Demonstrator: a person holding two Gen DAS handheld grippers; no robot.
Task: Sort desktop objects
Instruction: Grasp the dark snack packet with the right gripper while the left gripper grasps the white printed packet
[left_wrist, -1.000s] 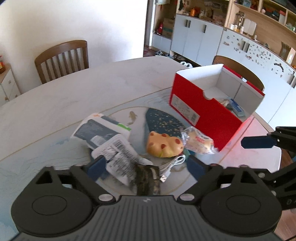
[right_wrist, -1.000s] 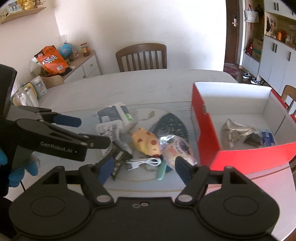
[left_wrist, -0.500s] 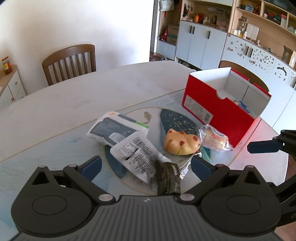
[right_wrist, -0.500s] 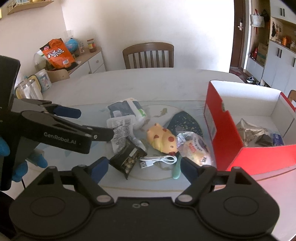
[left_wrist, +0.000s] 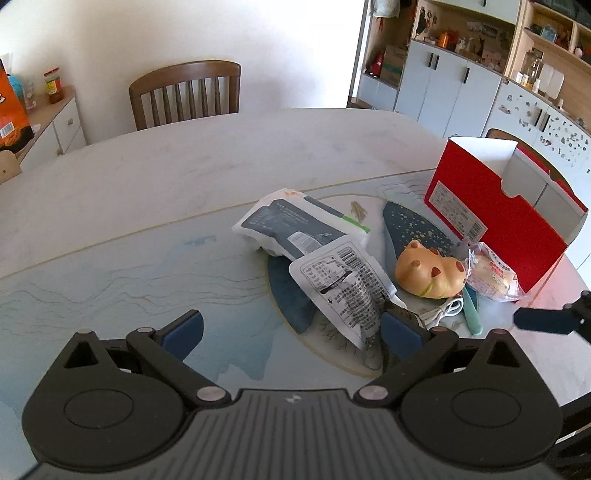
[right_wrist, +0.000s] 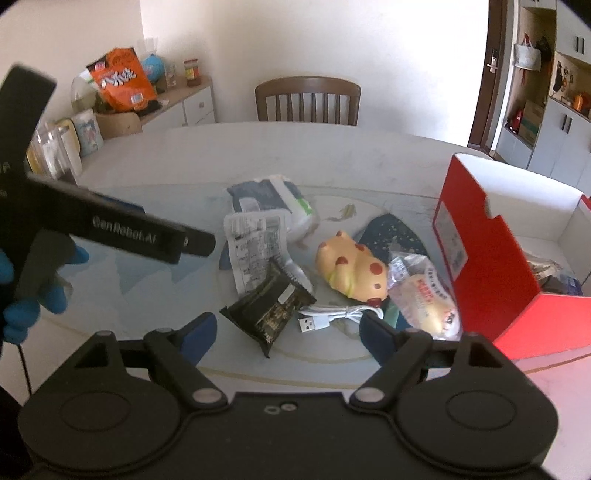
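Observation:
A pile lies on the table: a grey-white packet (left_wrist: 295, 229) (right_wrist: 269, 199), a white printed sachet (left_wrist: 343, 284) (right_wrist: 255, 247), a dark snack wrapper (right_wrist: 269, 310), a yellow spotted toy (left_wrist: 428, 273) (right_wrist: 351, 269), a white USB cable (right_wrist: 332, 317) and a clear bun bag (left_wrist: 491, 275) (right_wrist: 424, 295). A red box (left_wrist: 495, 218) (right_wrist: 480, 251) stands at the right with wrappers inside. My left gripper (left_wrist: 291, 332) is open and empty, left of the pile. My right gripper (right_wrist: 284, 332) is open and empty, near the wrapper and cable.
A wooden chair (left_wrist: 184, 96) (right_wrist: 306, 99) stands at the table's far edge. A sideboard with snack bags (right_wrist: 122, 81) is at the left. Cabinets (left_wrist: 461, 85) line the right wall. The table edge runs close behind the red box.
Both grippers have drawn back and shifted left from the pile. The objects now sit farther right in both views. Nothing was picked up.

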